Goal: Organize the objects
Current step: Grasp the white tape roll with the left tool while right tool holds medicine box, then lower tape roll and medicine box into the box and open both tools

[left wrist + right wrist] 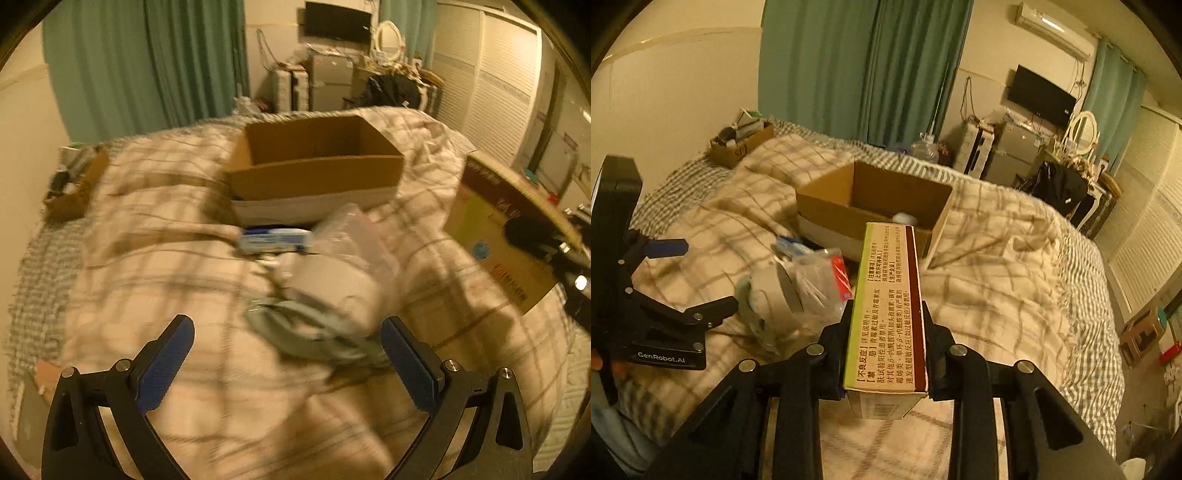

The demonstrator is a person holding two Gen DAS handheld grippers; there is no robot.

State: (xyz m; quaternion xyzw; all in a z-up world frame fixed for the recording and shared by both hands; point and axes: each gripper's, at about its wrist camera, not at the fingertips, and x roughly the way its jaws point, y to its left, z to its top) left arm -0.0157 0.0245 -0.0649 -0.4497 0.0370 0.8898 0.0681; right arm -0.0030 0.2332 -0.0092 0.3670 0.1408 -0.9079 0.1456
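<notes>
Clamping long printed medicine carton (888, 306) in right fingers (929, 332), axis pointing ahead toward open brown cardboard box (875, 199); left fingers (166, 362) apart.

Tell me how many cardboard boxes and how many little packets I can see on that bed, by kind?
Open cardboard boxes: 2, the big one mid-bed and a smaller one near the curtain.
Printed cartons: 2, the medicine carton pinched in the right claw and a blue-and-white carton lying on the blanket.
Clear plastic bags: 1.
Total: 5. The blurred pile may hide more.
</notes>
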